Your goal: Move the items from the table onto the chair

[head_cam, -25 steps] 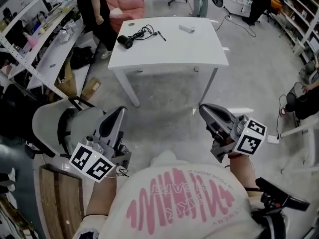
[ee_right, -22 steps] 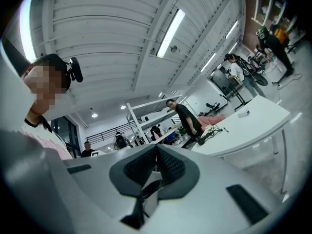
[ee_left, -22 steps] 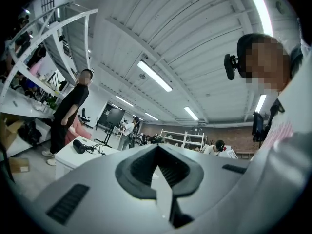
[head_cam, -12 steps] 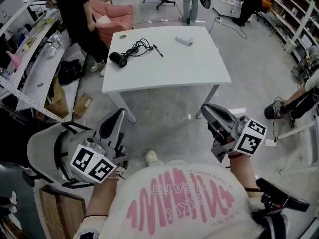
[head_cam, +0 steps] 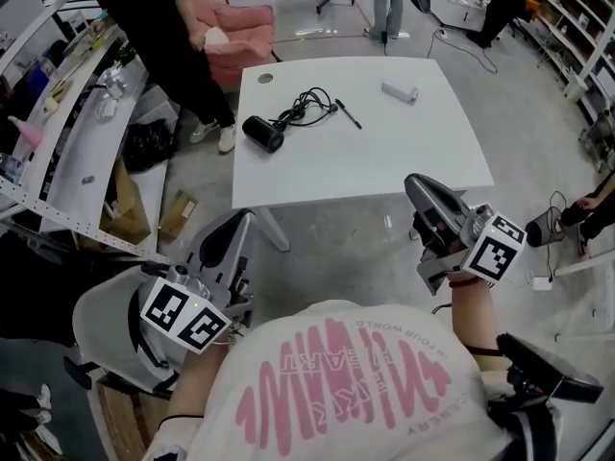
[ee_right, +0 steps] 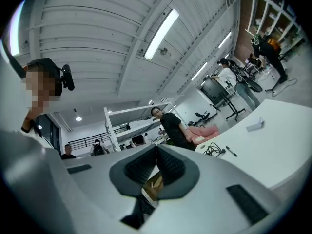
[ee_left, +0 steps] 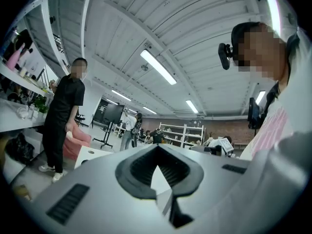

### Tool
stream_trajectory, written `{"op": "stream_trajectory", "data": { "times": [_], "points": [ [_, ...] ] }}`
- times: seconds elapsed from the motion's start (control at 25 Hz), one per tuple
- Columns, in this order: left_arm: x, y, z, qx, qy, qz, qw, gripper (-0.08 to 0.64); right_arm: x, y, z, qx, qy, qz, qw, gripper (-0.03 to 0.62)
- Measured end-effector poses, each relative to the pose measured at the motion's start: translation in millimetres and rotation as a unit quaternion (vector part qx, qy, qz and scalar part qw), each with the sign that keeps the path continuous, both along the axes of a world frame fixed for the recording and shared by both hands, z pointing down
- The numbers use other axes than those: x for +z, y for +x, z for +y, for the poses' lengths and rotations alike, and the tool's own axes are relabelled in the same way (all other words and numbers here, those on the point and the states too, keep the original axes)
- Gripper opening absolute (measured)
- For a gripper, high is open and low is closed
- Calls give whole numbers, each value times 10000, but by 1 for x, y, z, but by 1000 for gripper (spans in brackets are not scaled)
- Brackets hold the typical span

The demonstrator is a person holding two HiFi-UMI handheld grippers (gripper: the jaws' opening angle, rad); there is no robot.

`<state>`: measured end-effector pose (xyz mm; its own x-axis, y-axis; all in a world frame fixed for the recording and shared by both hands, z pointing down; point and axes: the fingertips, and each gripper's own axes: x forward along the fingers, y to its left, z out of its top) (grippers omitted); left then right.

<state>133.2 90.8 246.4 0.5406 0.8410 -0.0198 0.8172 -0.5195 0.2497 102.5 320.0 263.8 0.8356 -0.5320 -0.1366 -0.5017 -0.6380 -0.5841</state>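
Note:
A white table stands ahead of me. On it lie a black hair dryer with its coiled cable, a black pen and a small grey box. A grey chair sits at the lower left, beside my left gripper. That gripper is shut and holds nothing. My right gripper is also shut and empty, just short of the table's near edge. In the right gripper view, the cable, pen and box show beyond the shut right gripper. The left gripper looks past the table's corner.
A person in black stands at the table's far left, by a pink armchair. A long workbench runs down the left, with cardboard boxes under it. Someone's foot and cables lie on the floor at right.
The table has come nearer and shifted right in the head view. Both grippers have travelled toward it, still shut and empty. The chair has dropped back to the lower left.

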Motion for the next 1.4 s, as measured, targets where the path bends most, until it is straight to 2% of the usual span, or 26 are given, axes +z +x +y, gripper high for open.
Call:
{"op": "stream_trajectory", "data": {
  "times": [0.16,0.4,0.56,0.72,0.92,1.16,1.28,1.4],
  "points": [
    [11,30,-7,-77,-107,-190,9997,9,10,36,-9,-47,-184,-163,9997,14],
    [34,64,-15,-338,-117,-465,9983,9,48,85,-7,35,-1326,-525,9898,14],
    [39,84,-29,-693,-118,-533,9961,9,72,123,6,56,-1636,-783,9834,14],
    [43,105,-28,-1243,-90,-654,9900,9,99,173,31,-40,-2080,-1061,9723,15],
    [50,128,-21,-1735,-49,-842,9812,9,134,222,56,-251,-2219,-1460,9637,15],
    [69,139,-21,-2299,128,-1104,9669,9,198,260,68,-638,-2321,-2138,9468,40],
    [73,144,-17,-2514,231,-1175,9604,9,228,276,77,-725,-2635,-2445,9303,134],
    [81,145,-14,-2662,308,-1297,9546,9,250,286,85,-738,-3057,-2663,9112,155]
  ]
}}
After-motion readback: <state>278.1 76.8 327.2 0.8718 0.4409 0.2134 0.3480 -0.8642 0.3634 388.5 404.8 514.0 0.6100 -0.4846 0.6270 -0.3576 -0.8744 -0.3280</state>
